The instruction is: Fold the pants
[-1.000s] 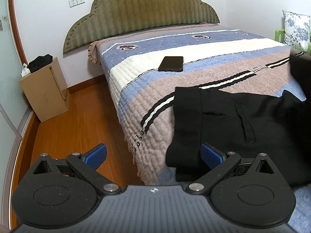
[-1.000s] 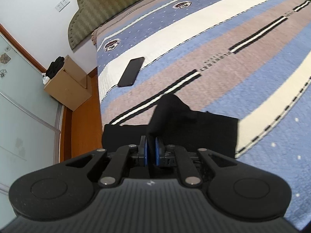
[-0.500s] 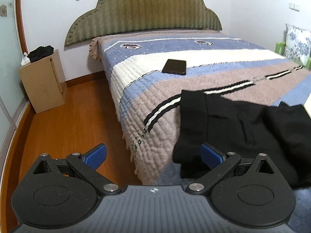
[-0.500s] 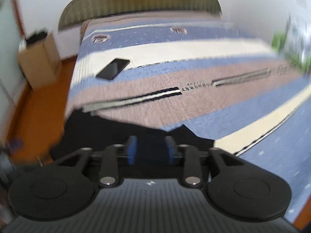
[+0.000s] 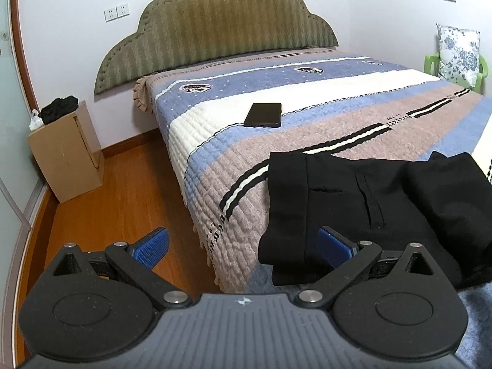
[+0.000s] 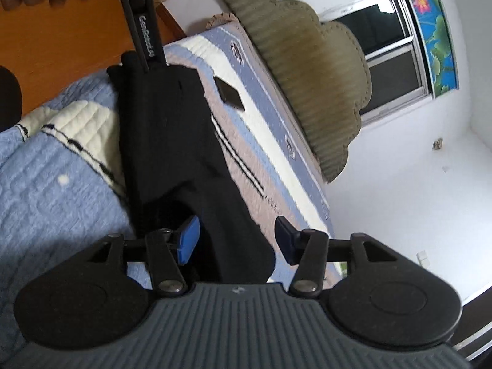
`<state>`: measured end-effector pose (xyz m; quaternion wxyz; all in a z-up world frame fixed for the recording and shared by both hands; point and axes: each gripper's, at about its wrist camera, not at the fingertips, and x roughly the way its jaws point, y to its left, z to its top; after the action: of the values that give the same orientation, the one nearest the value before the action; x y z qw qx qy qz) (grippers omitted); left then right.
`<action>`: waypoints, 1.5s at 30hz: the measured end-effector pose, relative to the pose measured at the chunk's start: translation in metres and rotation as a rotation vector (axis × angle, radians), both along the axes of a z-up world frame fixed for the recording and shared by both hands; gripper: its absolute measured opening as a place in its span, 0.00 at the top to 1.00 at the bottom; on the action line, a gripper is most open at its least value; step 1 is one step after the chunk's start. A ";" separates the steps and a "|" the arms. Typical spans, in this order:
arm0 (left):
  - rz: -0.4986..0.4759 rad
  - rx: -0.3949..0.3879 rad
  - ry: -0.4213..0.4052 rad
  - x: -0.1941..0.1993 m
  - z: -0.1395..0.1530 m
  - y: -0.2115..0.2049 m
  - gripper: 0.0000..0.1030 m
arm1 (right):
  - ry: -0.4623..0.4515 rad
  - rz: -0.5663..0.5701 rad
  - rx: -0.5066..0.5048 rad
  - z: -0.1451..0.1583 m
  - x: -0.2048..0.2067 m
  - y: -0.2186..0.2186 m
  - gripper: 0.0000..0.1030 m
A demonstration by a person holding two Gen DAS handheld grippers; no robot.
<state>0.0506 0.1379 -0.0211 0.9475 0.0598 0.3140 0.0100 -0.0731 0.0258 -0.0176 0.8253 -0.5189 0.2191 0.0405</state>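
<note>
Inspector A: Pants (image 5: 369, 203) lie folded on the striped quilt (image 5: 307, 141), at its near corner, nearer than the phone (image 5: 263, 115).

Inspector B: Confirmed. Left gripper (image 5: 243, 246) spread wide, gripping nothing, at the pants' waistband end. Right gripper (image 6: 235, 240) also wide apart, the pants' other end between its 2 fingers, ungripped.

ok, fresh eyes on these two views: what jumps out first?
The black pants, folded into a dark slab at the near left corner of the striped quilt, dominate both views. Next, the black phone lying farther up on the quilt's cream band, below the scalloped green headboard. Both the left gripper and right gripper are open and empty.
</note>
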 end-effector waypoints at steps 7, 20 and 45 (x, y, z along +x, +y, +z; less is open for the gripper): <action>-0.002 -0.017 0.024 0.002 -0.004 0.000 0.00 | 0.063 -0.035 0.039 -0.004 -0.001 -0.012 0.52; -0.008 -0.010 0.026 0.002 -0.005 -0.001 0.00 | -0.014 -0.013 0.128 -0.018 0.016 0.024 0.37; -0.029 -0.014 0.028 0.002 -0.002 -0.009 0.00 | 0.316 -0.185 0.536 0.003 0.023 -0.039 0.37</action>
<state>0.0526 0.1284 -0.0234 0.9435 0.0577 0.3263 -0.0070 -0.0505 -0.0128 -0.0148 0.8886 -0.2481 0.3721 0.1015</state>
